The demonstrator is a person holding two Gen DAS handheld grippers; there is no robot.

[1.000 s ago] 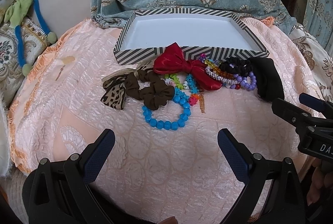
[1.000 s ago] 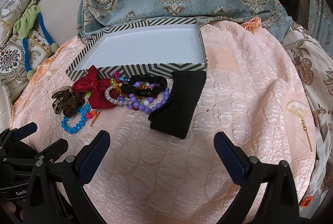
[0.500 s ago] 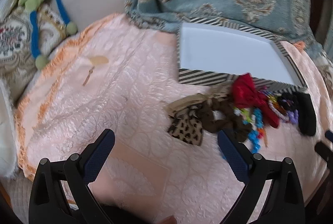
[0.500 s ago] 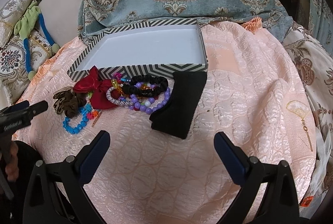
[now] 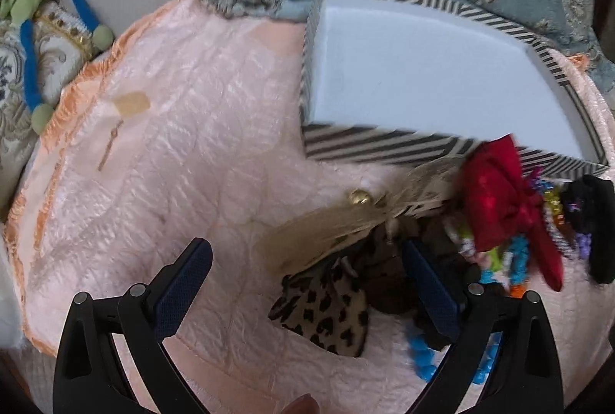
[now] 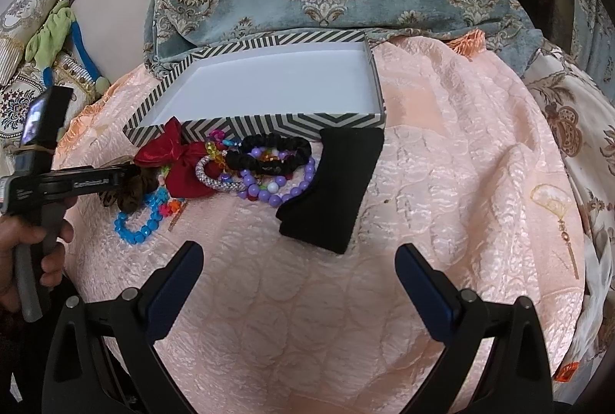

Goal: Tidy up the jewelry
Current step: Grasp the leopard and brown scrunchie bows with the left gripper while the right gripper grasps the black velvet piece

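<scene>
The peach quilted bedspread (image 6: 442, 183) carries everything. The striped box (image 6: 269, 123) sits open and bare inside, presumably waiting for the jewelry heaped against its near wall. My left gripper (image 5: 307, 283), jaws wide apart, straddles the leopard-print bow (image 5: 326, 314) at the heap's left end, likely my first pick. My right gripper (image 6: 298, 285) hangs back, jaws apart, empty. The blue bead bracelet (image 6: 136, 225) lies nearest me.

The striped cardboard box (image 6: 269, 122) sits on the quilted peach bedspread (image 6: 442, 183), with the black velvet pad (image 6: 338, 191) before its right corner and the beaded bracelets (image 6: 269, 179) left of the pad.
</scene>
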